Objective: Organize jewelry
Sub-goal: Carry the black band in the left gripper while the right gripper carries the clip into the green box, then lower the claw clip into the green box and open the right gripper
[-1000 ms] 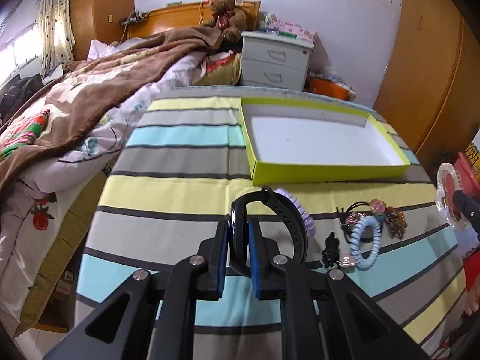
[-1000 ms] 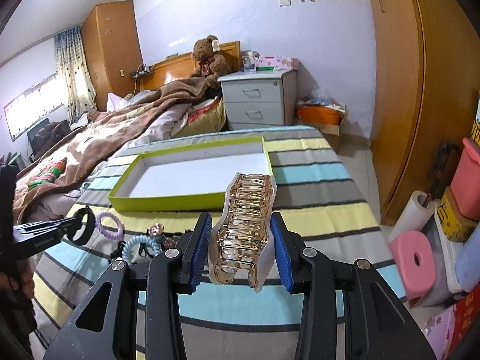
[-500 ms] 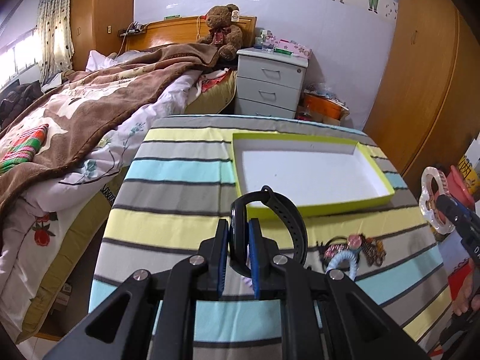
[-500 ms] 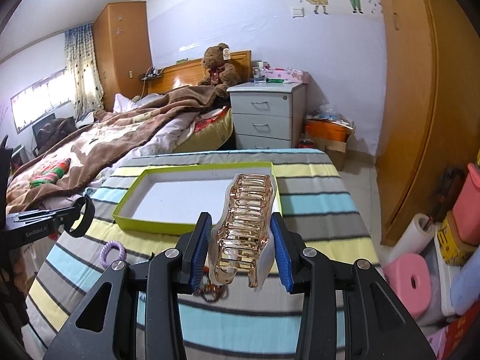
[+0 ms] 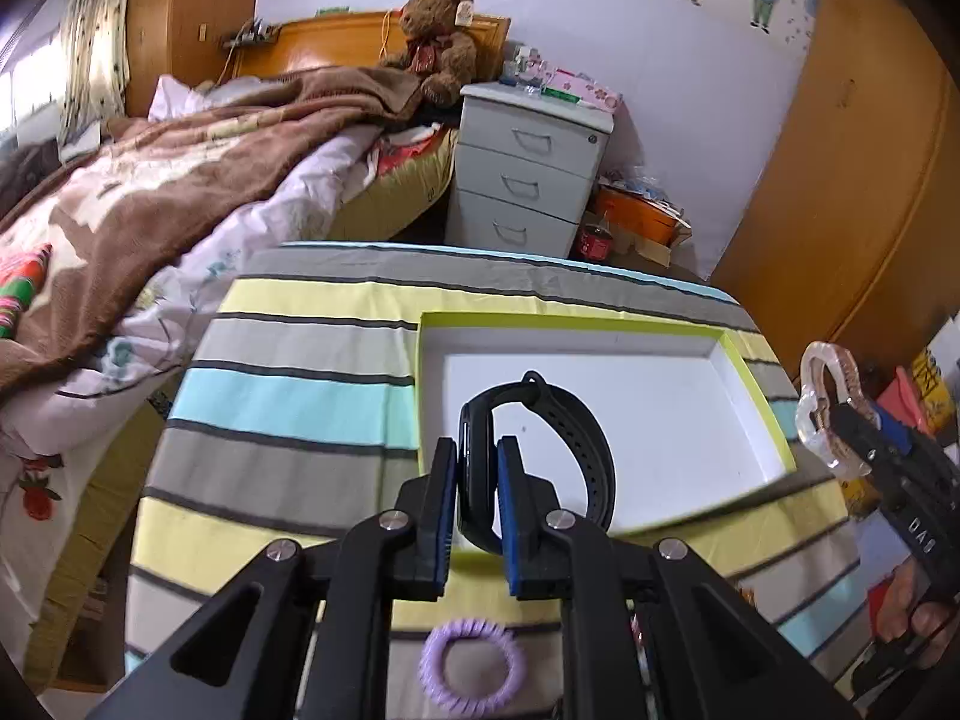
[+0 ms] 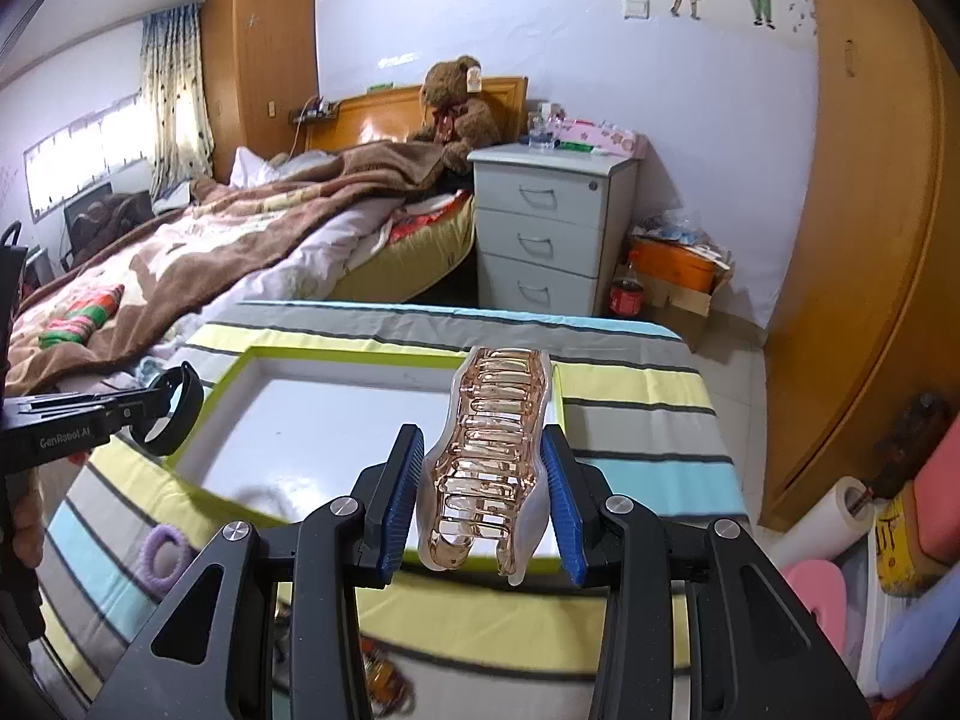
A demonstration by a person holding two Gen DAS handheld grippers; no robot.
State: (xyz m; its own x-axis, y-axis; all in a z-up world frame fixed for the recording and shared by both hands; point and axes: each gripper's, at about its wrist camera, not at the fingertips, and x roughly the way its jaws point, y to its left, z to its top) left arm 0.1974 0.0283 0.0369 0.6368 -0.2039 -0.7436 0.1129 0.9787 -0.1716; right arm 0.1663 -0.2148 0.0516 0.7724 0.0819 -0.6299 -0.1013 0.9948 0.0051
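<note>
The left claw is clamped on a black watch, gripping its slim case edge-on between blue pads while the perforated strap loops out to the right above the near-left part of the tray. The right claw is closed on a hair clip, rose-gold and translucent with interlocked teeth pointing up, held over the tray's near-right edge. The tray is shallow, white inside with a lime rim, on a striped desk. A lilac hair tie lies on the cloth below the left claw.
</note>
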